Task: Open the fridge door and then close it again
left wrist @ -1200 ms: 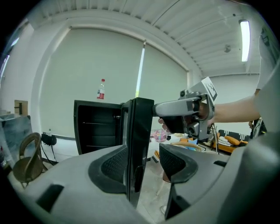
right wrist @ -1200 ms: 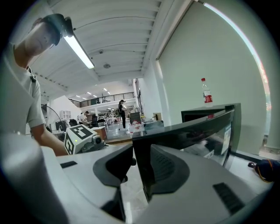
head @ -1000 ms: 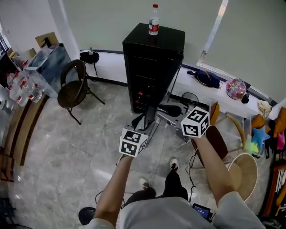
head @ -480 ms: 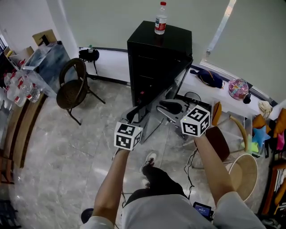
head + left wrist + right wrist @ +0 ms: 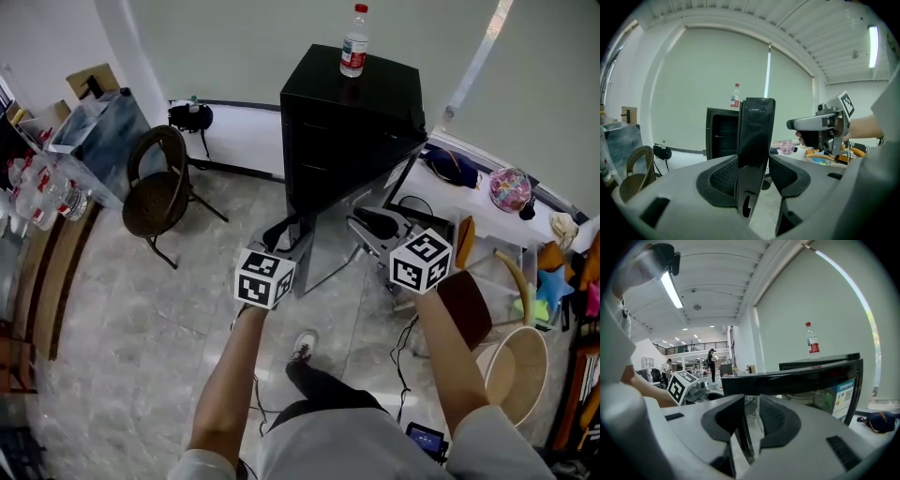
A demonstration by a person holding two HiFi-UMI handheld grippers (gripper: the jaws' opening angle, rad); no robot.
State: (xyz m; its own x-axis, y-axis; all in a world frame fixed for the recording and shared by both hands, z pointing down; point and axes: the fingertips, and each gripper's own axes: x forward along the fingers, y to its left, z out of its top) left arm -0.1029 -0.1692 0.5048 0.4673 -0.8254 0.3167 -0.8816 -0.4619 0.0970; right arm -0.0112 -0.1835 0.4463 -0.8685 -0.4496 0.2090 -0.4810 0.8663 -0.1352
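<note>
as fridge door gapes, left hand-held gripper just closed on its edge, right hand-held gripper parted

Floor: we see grey marble-look tiles under and around the left gripper and the right gripper. Ahead of both there's a pale grey-green wall with a low white ledge along its foot.

Left of the left gripper we have a dark wicker chair. Further left are a translucent storage box, a cardboard box and clear bottles.

Right of the right gripper we see a white sill carrying a dark bag and a pink patterned round thing. Nearer are a brown chair and a round pale tub.

Overhead we've got a white ribbed ceiling. A lit fluorescent tube sits up-left of the right gripper's jaws. Far left of them is an open hall with a mezzanine railing.
</note>
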